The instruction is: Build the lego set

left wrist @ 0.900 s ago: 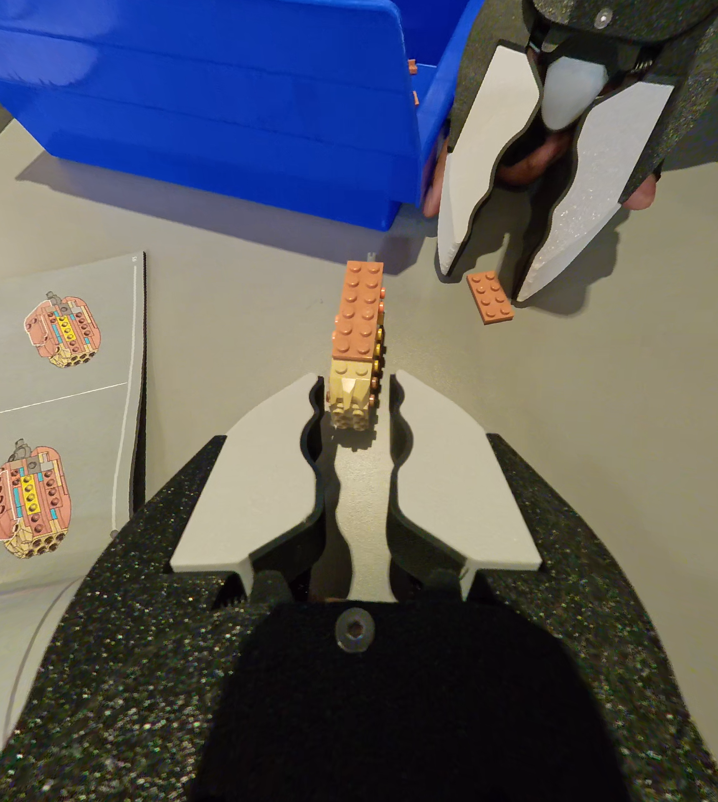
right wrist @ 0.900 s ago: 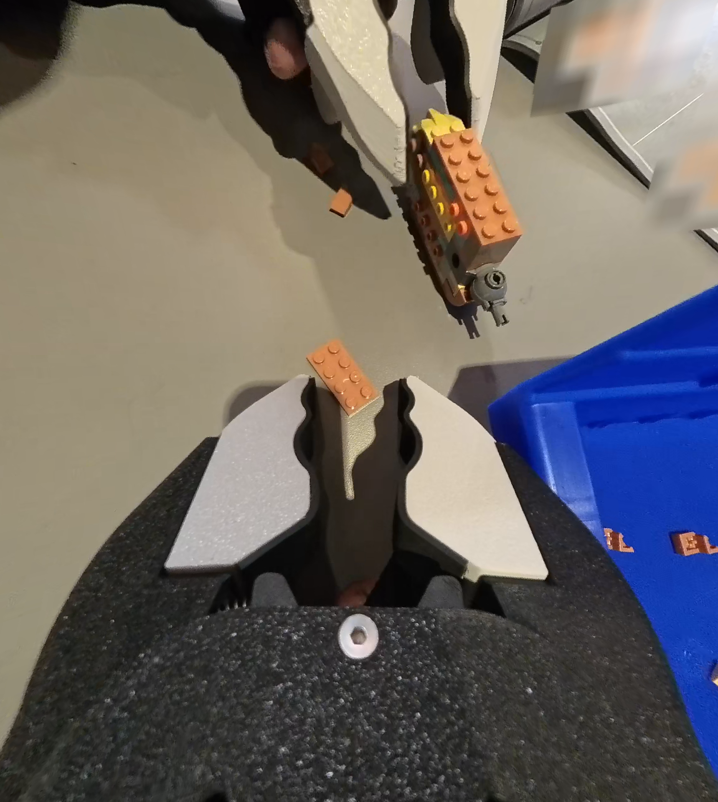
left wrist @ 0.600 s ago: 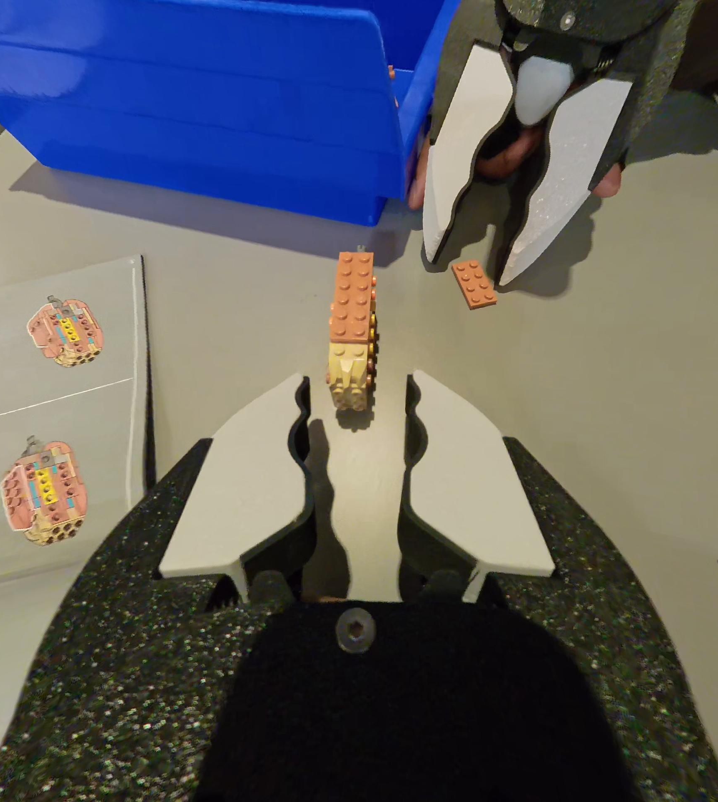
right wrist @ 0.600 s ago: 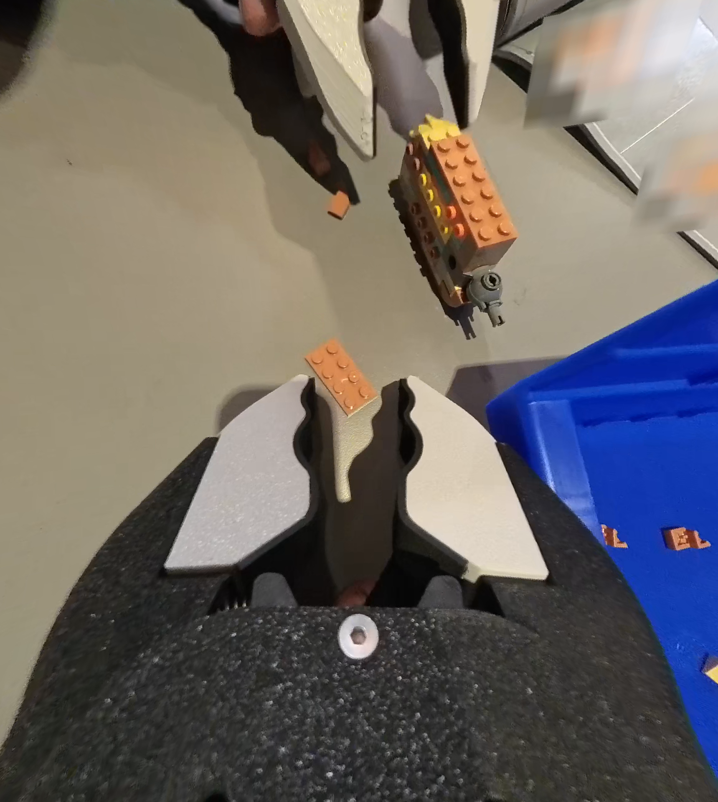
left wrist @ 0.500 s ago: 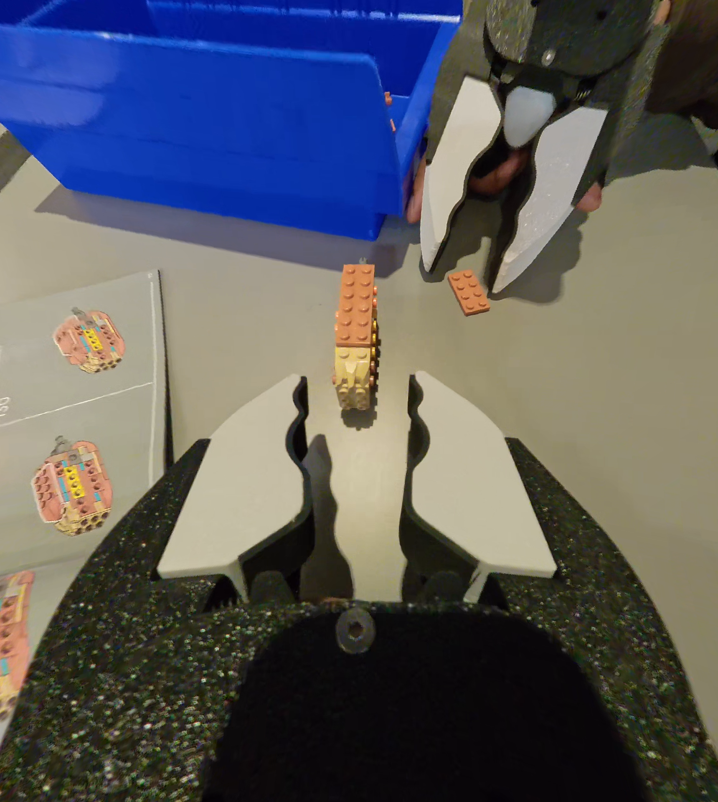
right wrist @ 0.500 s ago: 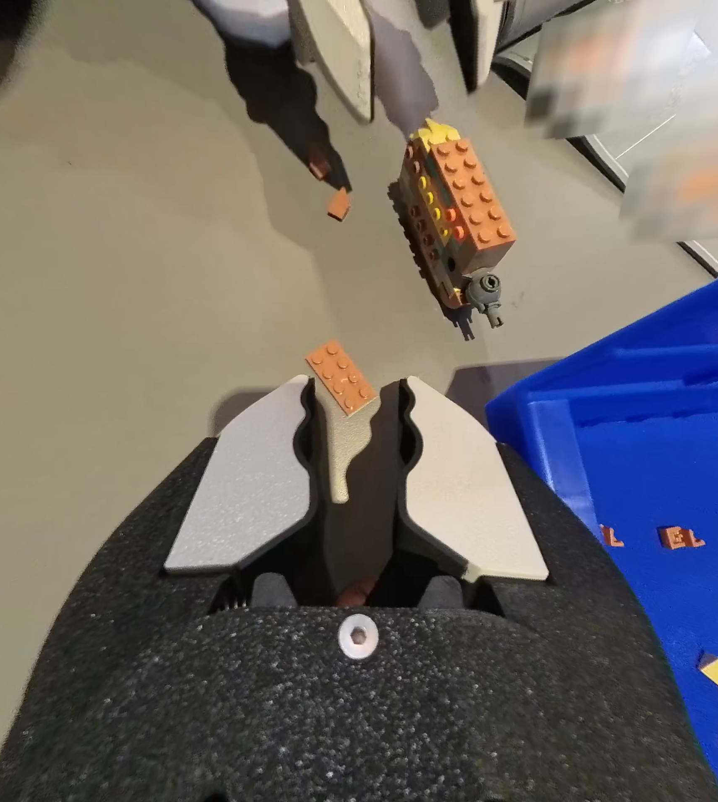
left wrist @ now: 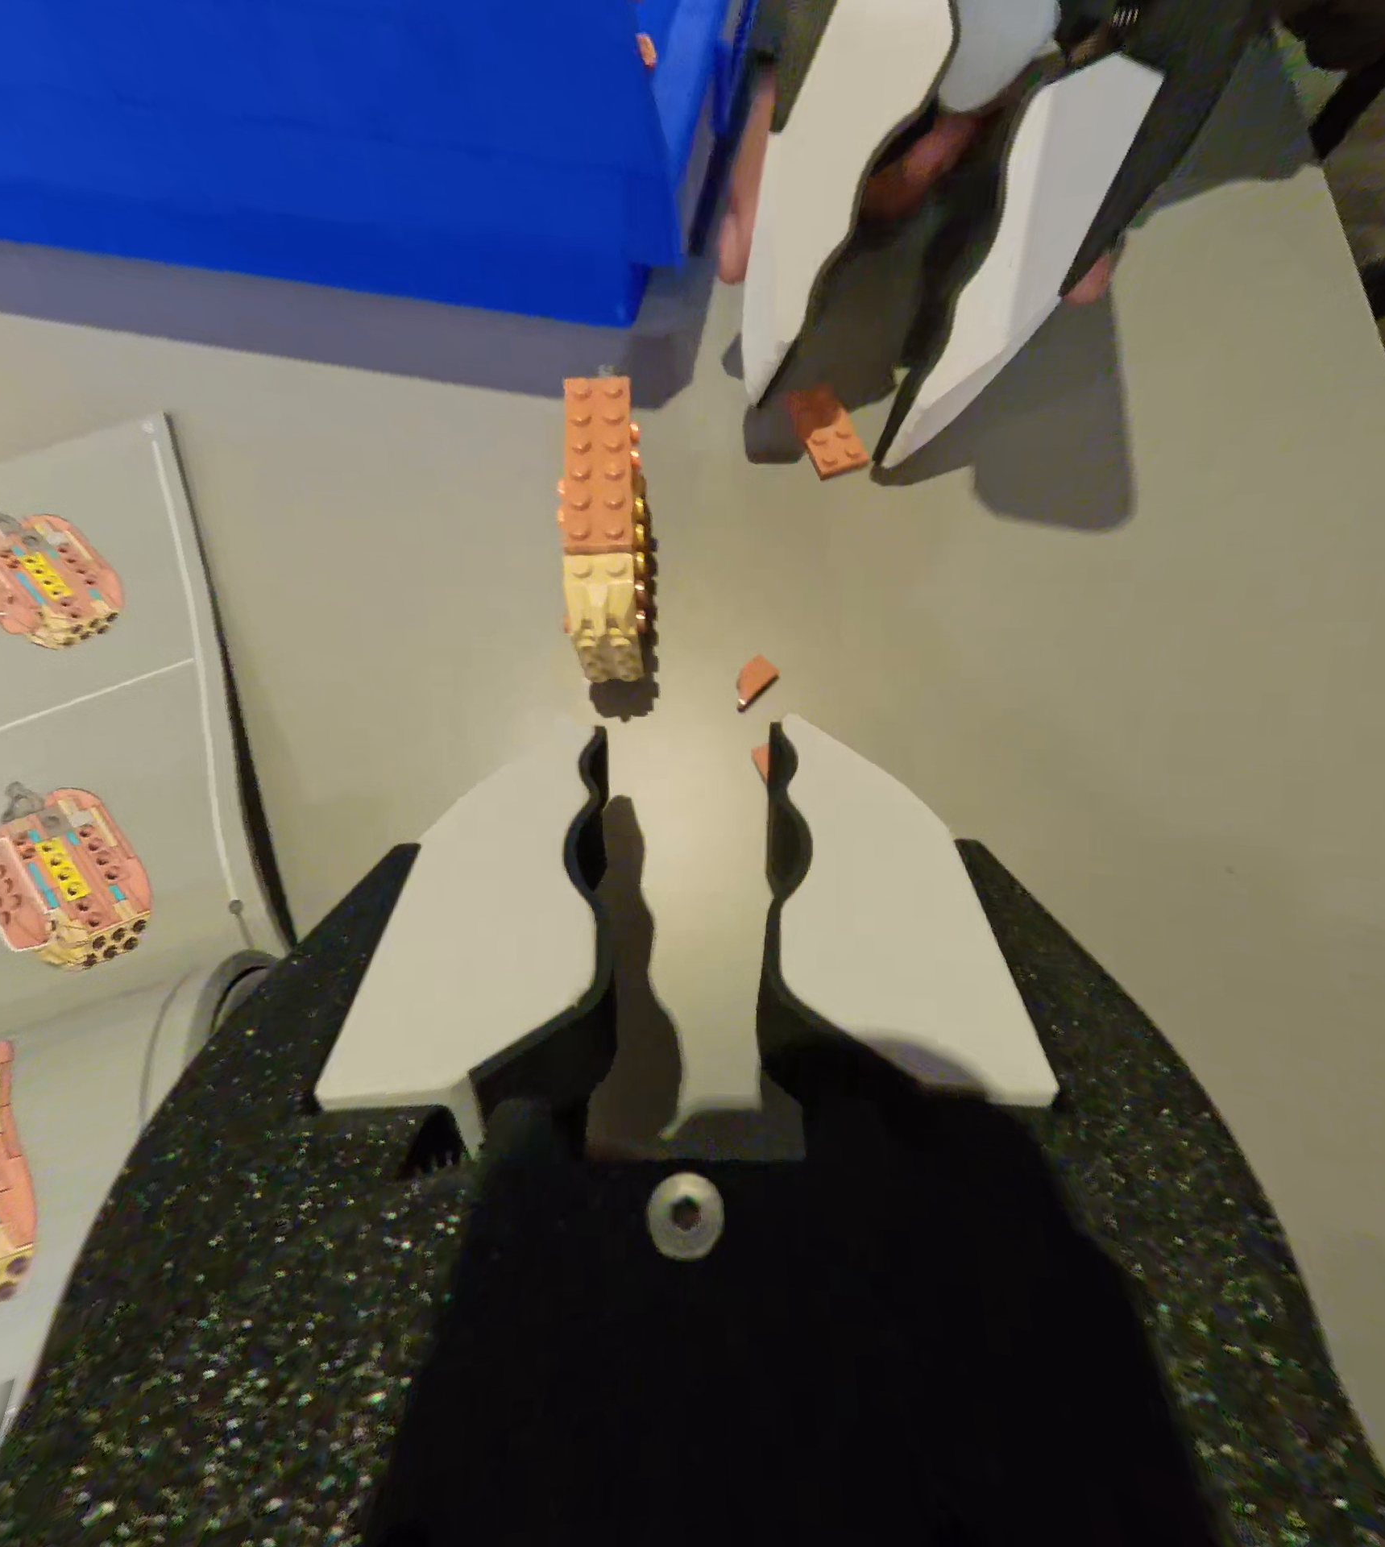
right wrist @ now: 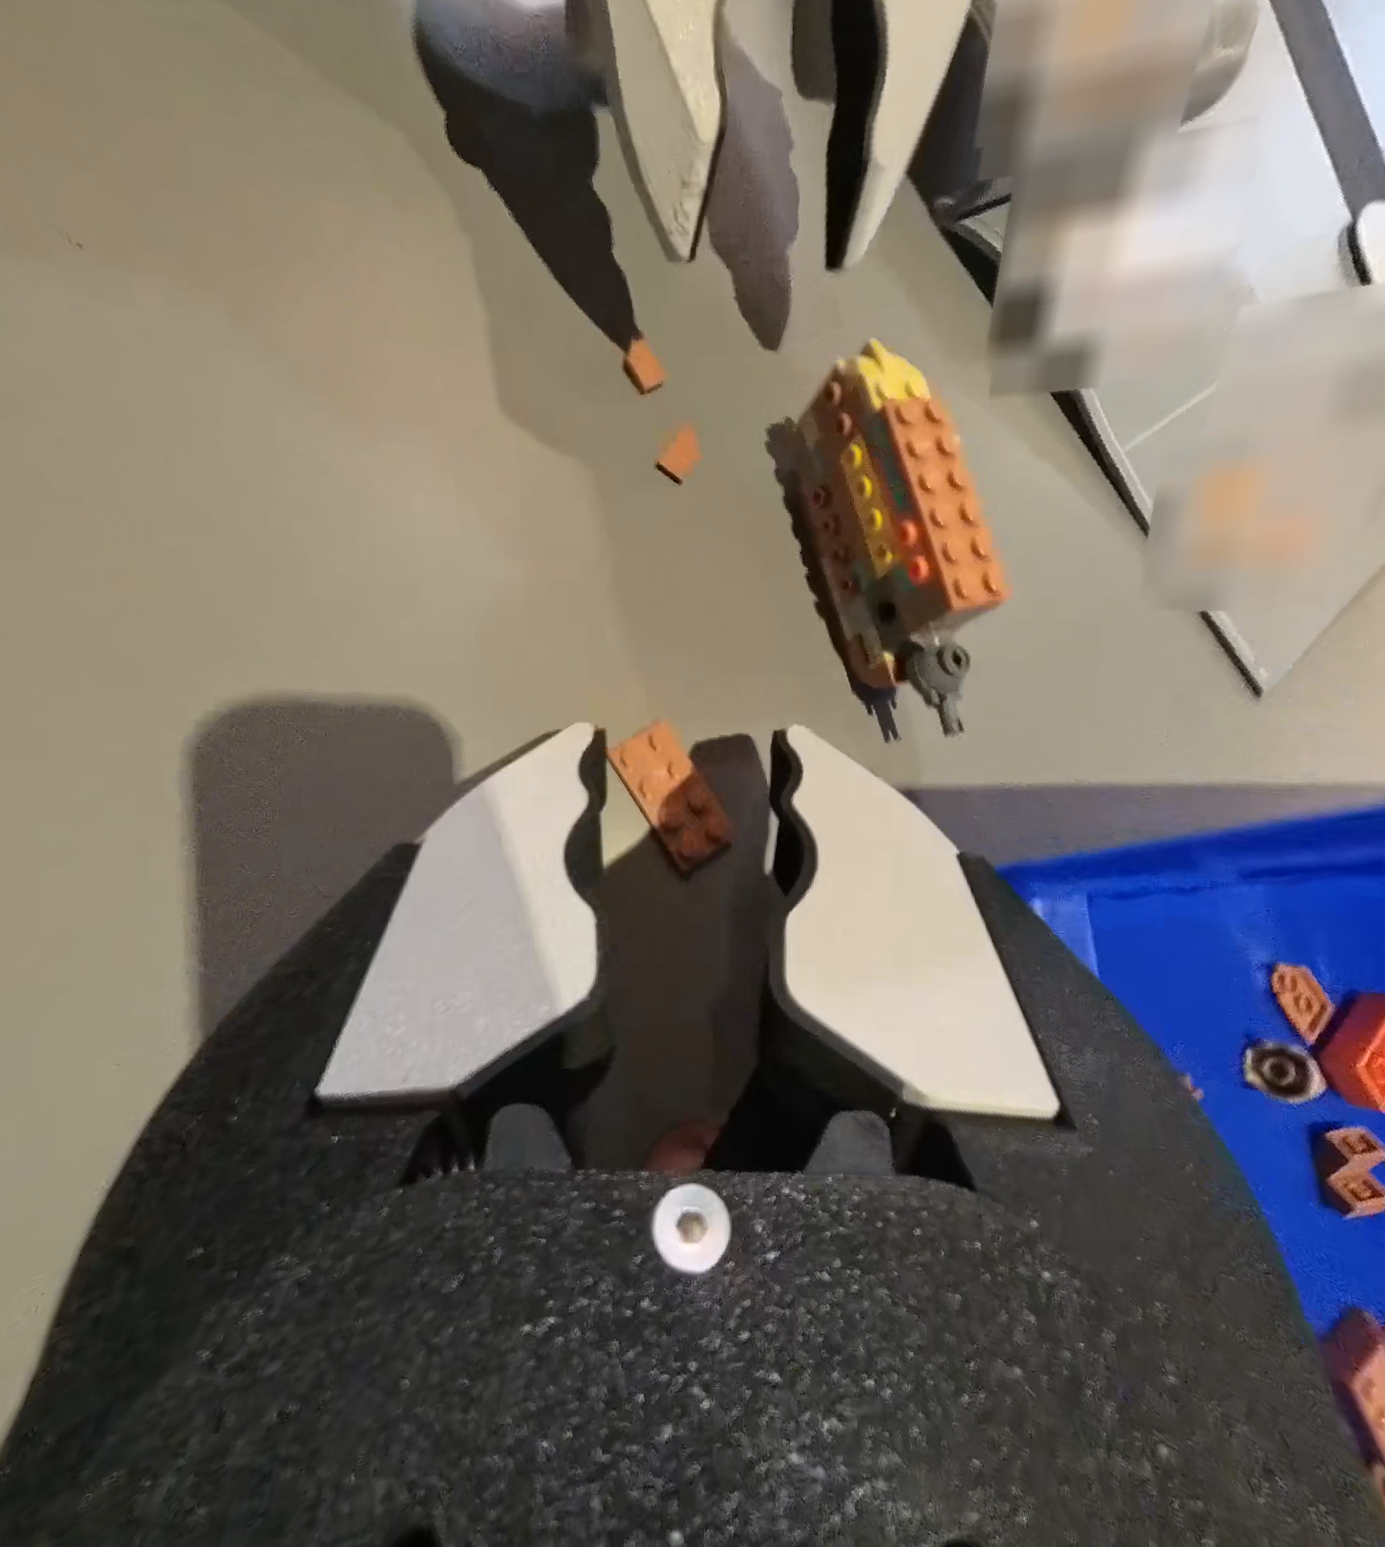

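Grey tabletop (left wrist: 1090, 753) fills the left wrist view, where the left gripper (left wrist: 687, 728) hangs with its fingers apart and nothing between them. Just beyond its tips stands the part-built lego model (left wrist: 605, 527), orange on top with a tan near end, alone on the surface. A small brown piece (left wrist: 756, 676) lies to the right of the model's near end, and another brown sliver (left wrist: 761, 760) is half hidden behind the right fingertip. Farther off and to the right, the right gripper (left wrist: 823, 427) points down with its fingers spread around an orange plate (left wrist: 831, 435); the plate's far end is lost in shadow and whether a finger touches it is hard to tell. A blue bin (left wrist: 295, 151) is cut off by the top edge, and an instruction booklet (left wrist: 61, 711) runs off the left edge; bare table lies open to the right. In the right wrist view, the right gripper (right wrist: 684, 737) has its fingers apart on either side of the orange plate (right wrist: 668, 795), whose near half sits in shadow. The lego model (right wrist: 890, 519) lies beyond, to the right, with a grey connector at its near end. Two small brown pieces (right wrist: 645, 368) (right wrist: 679, 452) lie left of it, apart from each other. The left gripper (right wrist: 764, 251) is cut off by the top edge, fingers parted. Mosaic patches cover the booklet at far right, and the blue bin (right wrist: 1132, 879) with loose bricks is cut off at near right. Open table spreads to the left.
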Tool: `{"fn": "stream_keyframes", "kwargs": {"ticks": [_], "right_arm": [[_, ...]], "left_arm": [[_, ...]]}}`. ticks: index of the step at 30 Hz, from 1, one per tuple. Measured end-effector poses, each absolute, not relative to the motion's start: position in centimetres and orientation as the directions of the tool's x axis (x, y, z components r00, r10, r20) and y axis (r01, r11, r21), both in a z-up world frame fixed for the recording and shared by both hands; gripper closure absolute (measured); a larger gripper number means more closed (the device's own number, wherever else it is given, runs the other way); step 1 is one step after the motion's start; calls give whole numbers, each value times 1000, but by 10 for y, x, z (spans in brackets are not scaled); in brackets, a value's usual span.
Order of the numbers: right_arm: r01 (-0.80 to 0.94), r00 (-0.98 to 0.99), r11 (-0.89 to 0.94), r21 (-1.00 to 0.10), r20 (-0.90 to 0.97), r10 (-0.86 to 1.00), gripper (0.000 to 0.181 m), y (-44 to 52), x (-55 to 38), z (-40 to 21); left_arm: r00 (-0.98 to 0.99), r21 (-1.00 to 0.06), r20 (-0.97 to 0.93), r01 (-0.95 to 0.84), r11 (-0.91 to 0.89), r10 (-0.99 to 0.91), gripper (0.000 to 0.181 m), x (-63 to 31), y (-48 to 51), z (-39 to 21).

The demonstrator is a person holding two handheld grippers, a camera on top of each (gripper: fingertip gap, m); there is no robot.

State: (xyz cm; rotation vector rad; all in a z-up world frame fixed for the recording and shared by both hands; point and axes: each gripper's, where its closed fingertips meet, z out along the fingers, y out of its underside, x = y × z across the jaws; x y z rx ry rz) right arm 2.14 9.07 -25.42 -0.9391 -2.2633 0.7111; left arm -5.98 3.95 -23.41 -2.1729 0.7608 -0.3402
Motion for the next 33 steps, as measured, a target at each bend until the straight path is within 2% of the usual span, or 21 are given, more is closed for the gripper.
{"fn": "stream_keyframes", "kwargs": {"ticks": [3, 13, 23, 33], "right_arm": [[438, -588, 635, -637, 331, 738, 143, 81, 14, -250], [456, -530, 563, -689, 298, 794, 148, 76, 0, -247], [461, -524, 550, -696, 287, 802, 148, 74, -2, -249], [428, -537, 563, -707, 302, 788, 149, 67, -5, -246]], "left_arm": [[757, -728, 11, -442, -524, -653, 146, -55, 32, -242], [719, -657, 0, -524, -542, -695, 159, -49, 24, -259], [706, -650, -21, -548, -526, -708, 175, -47, 26, -265], [703, -682, -14, -527, -507, -711, 176, -45, 31, -264]]}}
